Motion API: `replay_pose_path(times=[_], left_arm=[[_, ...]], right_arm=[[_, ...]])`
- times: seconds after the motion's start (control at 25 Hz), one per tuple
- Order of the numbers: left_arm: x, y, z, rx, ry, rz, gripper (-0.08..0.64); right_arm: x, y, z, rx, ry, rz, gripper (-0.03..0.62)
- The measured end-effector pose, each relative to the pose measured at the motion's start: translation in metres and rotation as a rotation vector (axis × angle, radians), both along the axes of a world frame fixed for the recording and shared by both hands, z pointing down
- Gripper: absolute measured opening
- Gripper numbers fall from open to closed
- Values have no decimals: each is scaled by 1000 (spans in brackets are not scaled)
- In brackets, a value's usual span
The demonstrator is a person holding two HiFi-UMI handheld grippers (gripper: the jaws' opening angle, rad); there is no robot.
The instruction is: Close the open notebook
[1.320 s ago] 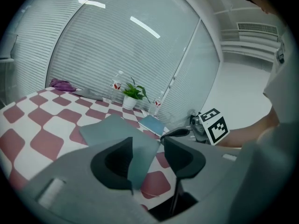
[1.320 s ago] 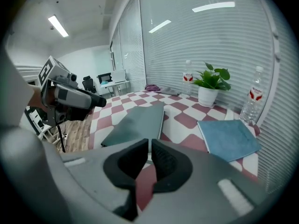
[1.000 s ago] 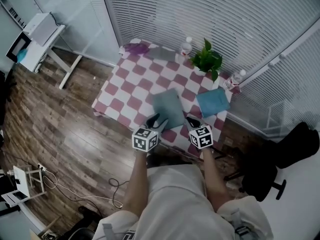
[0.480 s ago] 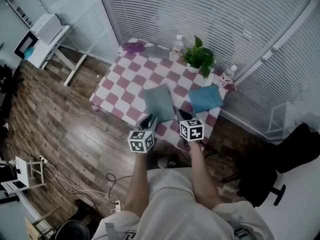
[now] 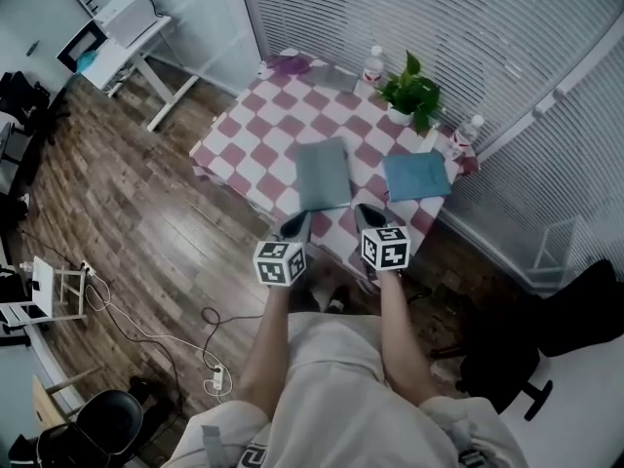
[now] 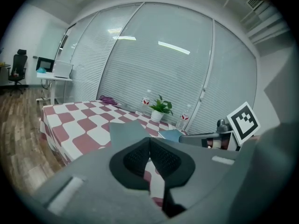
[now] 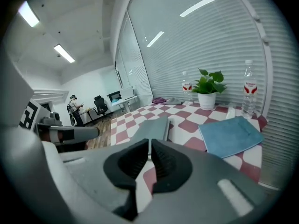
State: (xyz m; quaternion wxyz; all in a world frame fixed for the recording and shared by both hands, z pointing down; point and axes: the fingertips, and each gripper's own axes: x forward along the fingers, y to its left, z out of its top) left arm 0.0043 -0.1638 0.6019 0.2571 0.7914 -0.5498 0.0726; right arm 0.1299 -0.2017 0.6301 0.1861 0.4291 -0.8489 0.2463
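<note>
Grey-green notebook (image 5: 323, 174) lies flat with its cover down, about mid-worktop (image 5: 255, 135) on the check cloth. A blue folder (image 5: 416, 175) lies near it at 3 o'clock, and a potted plant (image 5: 413, 96) stands at 1 o'clock by the far edge. Both grippers are clear of it at 6 o'clock, around the near edge: left gripper (image 5: 295, 226) jaws have just been closing and now meet with nothing between them, right gripper (image 5: 369, 216) jaws also together, empty.
</note>
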Motion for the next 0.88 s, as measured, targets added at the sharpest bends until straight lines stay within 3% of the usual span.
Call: replay_pose_path(times=[0.44, 0.88], left_arm=[[-1, 15, -4, -20, -71, -2, 8], [-8, 29, -1, -23, -78, -29, 8]], right_arm=[[-10, 14, -6, 35, -3, -39, 15], [-10, 24, -11, 74, 22, -65, 2]])
